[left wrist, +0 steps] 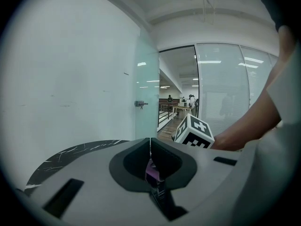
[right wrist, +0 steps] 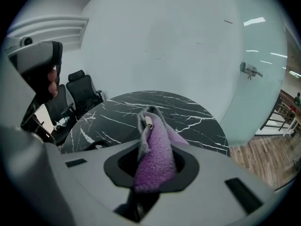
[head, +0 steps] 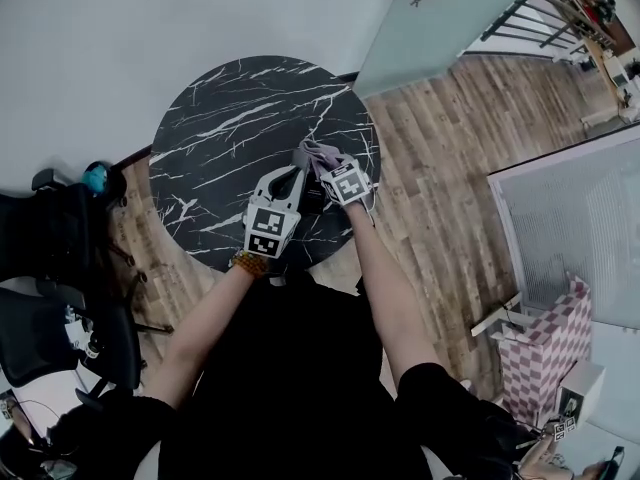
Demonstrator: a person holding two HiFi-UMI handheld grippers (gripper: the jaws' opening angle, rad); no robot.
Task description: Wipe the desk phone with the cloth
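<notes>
While the right gripper clamps the purple cloth above the round table at frame centre, the left gripper is closed on a purple sliver. No phone is visible; locate it first, then wipe with a flat fold.

Round black marble desk against the white wall, black office chairs left, wood floor right.

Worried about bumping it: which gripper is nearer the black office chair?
Left. The left gripper sits toward the black office chair; the right gripper lies beyond it, farther off.
</notes>
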